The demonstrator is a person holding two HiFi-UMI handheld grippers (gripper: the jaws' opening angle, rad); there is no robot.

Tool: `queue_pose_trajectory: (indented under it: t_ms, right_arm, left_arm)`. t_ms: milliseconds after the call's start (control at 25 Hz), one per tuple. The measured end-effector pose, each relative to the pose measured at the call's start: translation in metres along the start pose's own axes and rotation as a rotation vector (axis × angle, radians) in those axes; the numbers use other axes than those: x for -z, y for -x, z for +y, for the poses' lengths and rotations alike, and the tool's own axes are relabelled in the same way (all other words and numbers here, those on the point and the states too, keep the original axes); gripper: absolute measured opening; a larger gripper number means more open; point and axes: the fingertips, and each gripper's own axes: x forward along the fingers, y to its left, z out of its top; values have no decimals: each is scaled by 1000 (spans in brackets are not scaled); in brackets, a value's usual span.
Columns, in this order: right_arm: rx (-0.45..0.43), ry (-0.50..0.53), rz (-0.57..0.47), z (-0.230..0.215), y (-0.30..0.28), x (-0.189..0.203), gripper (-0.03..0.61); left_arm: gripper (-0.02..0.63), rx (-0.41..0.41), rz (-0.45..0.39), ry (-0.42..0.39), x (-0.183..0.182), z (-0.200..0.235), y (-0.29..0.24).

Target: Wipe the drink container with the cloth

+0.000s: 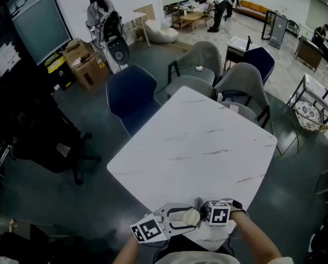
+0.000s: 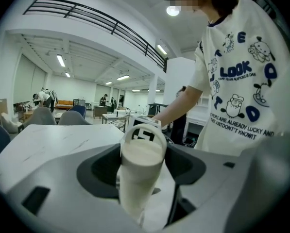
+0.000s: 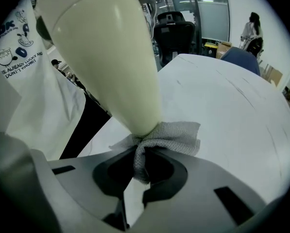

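Observation:
A cream cylindrical drink container sits clamped between the jaws of my left gripper, its round end facing the camera. In the head view that container lies between my left gripper and my right gripper, low over the near edge of the white marble table. My right gripper is shut on a bunched grey cloth, and the cloth presses against the container's side, which fills the upper left of the right gripper view.
Several chairs ring the table: a dark blue one at its left and grey ones at the far side. A black office chair stands left. My white shirt is close behind the grippers. People stand far back in the room.

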Motion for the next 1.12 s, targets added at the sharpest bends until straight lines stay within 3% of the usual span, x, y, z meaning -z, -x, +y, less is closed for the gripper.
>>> queue_pose_trajectory:
  t_ms: [280, 560, 760, 960, 1120]
  right_arm:
    - [57, -57, -61, 5, 11, 1, 46]
    - [175, -105, -161, 8, 49, -4, 46]
    - [352, -212, -347, -10, 97, -20, 46]
    - [521, -316, -499, -27, 141, -39, 46]
    - [654, -343, -606, -37, 170, -56, 46]
  left_arm:
    - [281, -100, -131, 185, -7, 6, 12]
    - [281, -210, -241, 213, -35, 14, 37]
    - [281, -370, -310, 199, -50, 34, 62]
    - [270, -580, -272, 200, -56, 61, 78]
    - [252, -732, -300, 213, -64, 79, 94]
